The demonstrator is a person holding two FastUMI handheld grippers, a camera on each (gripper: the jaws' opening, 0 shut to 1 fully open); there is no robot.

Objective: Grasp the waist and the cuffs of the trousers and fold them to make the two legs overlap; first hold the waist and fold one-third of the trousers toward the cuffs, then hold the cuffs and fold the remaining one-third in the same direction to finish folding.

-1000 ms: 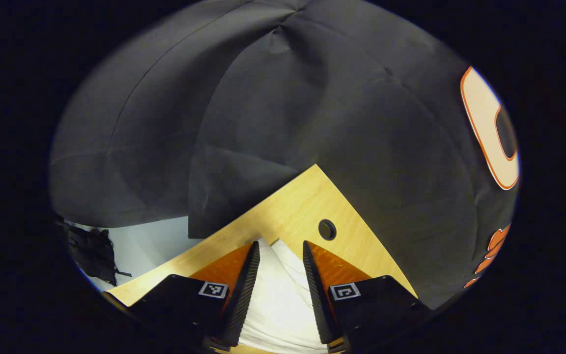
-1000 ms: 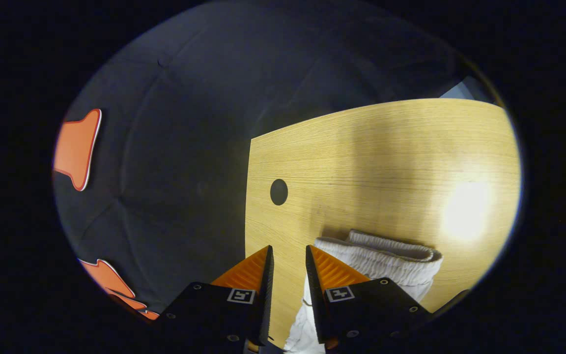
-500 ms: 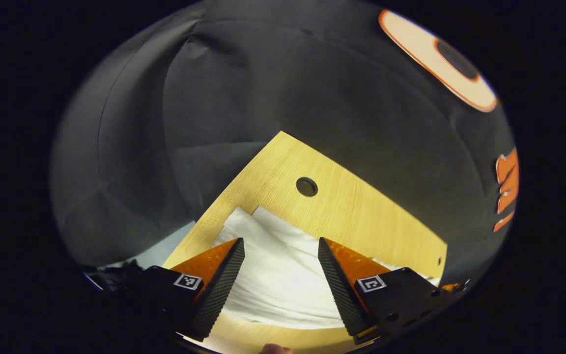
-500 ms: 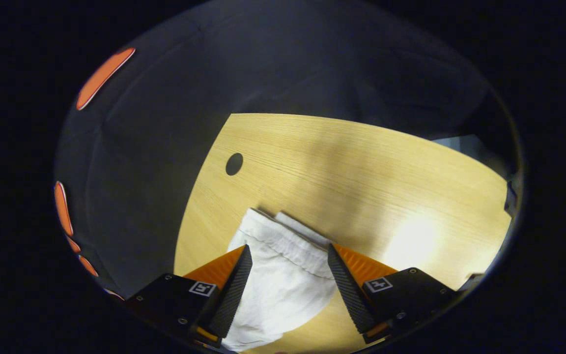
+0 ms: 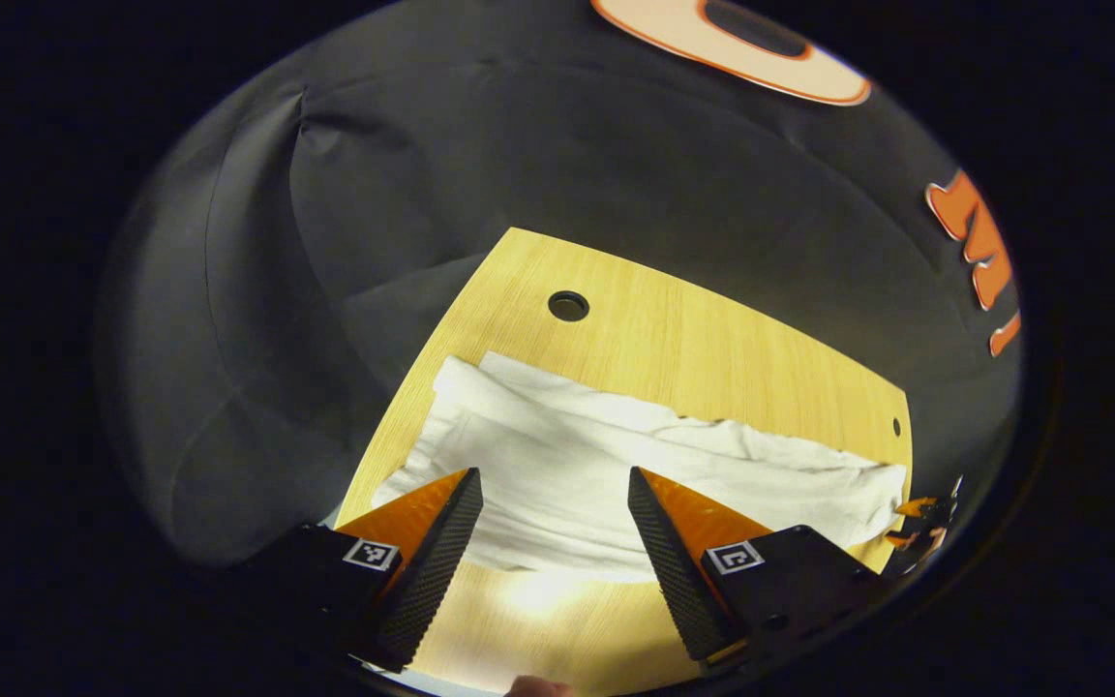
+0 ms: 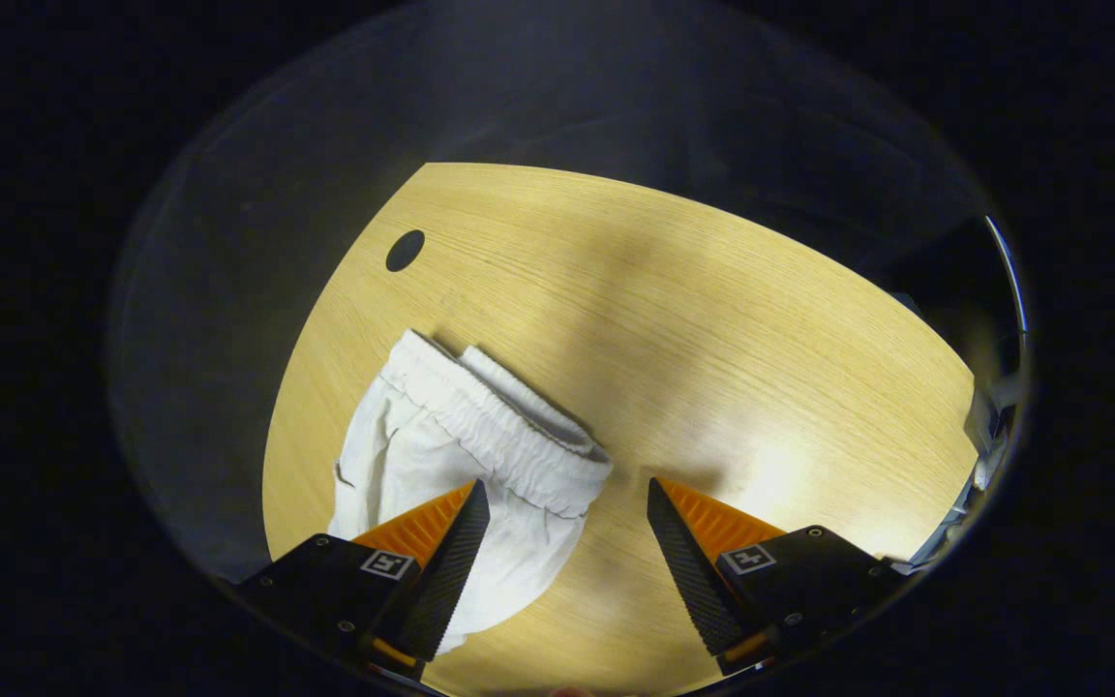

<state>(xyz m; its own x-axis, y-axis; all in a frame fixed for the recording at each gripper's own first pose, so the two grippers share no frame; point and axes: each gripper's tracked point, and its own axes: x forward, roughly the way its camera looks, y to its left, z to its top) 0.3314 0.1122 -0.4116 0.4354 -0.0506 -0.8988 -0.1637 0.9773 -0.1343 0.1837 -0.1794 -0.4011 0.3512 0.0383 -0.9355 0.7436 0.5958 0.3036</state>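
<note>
White trousers (image 5: 577,465) lie flat on the wooden table (image 5: 712,358), one leg laid over the other. In the left gripper view the cuffs sit at the left end and the cloth runs off to the right. My left gripper (image 5: 556,486) hovers open above their near edge, holding nothing. In the right gripper view the elastic waist (image 6: 499,426) lies just beyond my right gripper (image 6: 567,496), which is open and empty, its left finger over the cloth. The other gripper (image 5: 920,518) shows small at the far right of the left gripper view, by the waist end.
Each end of the table has a round cable hole (image 5: 568,306) (image 6: 405,250) just past the trousers. Black cloth walls close in behind the table edges. Bare wood (image 6: 761,329) stretches to the right of the waist.
Both grippers have opened wider and drawn back and up from the trousers. A second ago their fingers were close around the cloth; now the whole garment lies released on the table.
</note>
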